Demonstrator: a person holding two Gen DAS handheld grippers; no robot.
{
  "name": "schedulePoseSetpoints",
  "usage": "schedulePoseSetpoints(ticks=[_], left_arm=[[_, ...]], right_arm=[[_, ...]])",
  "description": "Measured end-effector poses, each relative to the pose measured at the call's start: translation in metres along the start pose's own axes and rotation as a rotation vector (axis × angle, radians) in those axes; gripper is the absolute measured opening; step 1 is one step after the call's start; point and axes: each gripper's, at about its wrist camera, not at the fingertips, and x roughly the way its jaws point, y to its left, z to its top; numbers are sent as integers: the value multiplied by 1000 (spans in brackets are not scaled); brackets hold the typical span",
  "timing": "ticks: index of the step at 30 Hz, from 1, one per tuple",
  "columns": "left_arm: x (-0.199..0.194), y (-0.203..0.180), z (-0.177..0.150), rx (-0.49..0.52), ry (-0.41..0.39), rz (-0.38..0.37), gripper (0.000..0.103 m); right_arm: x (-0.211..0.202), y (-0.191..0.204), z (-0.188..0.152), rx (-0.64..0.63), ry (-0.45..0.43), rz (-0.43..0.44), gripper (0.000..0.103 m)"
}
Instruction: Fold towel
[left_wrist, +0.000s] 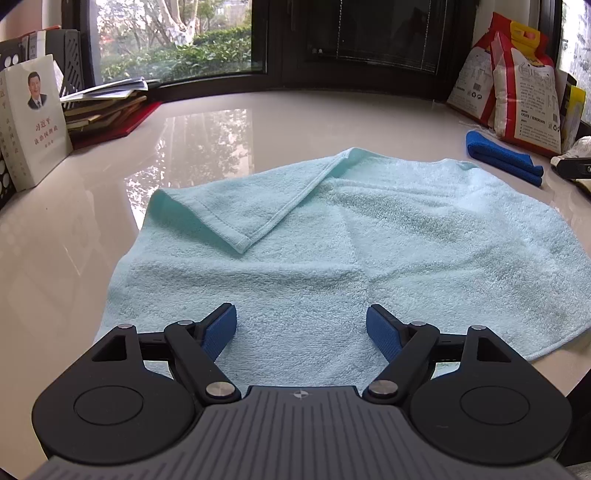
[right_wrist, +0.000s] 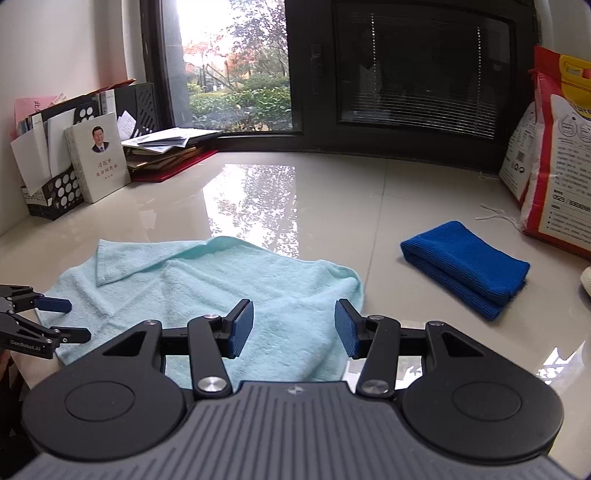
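Note:
A pale aqua towel (left_wrist: 332, 251) lies spread on the glossy white table, its far left corner flipped back over itself. My left gripper (left_wrist: 301, 328) hovers open over the towel's near edge, nothing between its blue pads. In the right wrist view the same towel (right_wrist: 207, 291) lies left of centre, and my right gripper (right_wrist: 293, 326) stands open above its near right part, holding nothing. The left gripper (right_wrist: 64, 321) shows at the left edge of that view, open over the towel's left side.
A folded dark blue cloth (right_wrist: 467, 267) lies right of the towel. Rice bags (left_wrist: 517, 88) stand at the back right. A white book (right_wrist: 98, 160), file holders and stacked papers (left_wrist: 110, 107) line the left. A dark window frame (right_wrist: 406, 81) runs behind the table (right_wrist: 332, 199).

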Motion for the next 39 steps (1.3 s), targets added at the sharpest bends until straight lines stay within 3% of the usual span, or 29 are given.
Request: schedulePoseSetpoints(ticks=[13,25,28,30,39], left_arm=[[1,-2,2,18,15,8,80],[1,-3,2,26,22,8,80],[1,-3,2,31,23,8,80],[1,-3,2,34,25,7,80],[0,0,2,45,36,3,81]], right_arm=[[19,-28,-35,38,96,-80,50],[46,-13,-41,14,142,-17,48],[51,-9,-38,3,142,-9,38],[52,-9,-37,-4,145,-13,23],[56,-10,-35,-36,159,-30,11]])
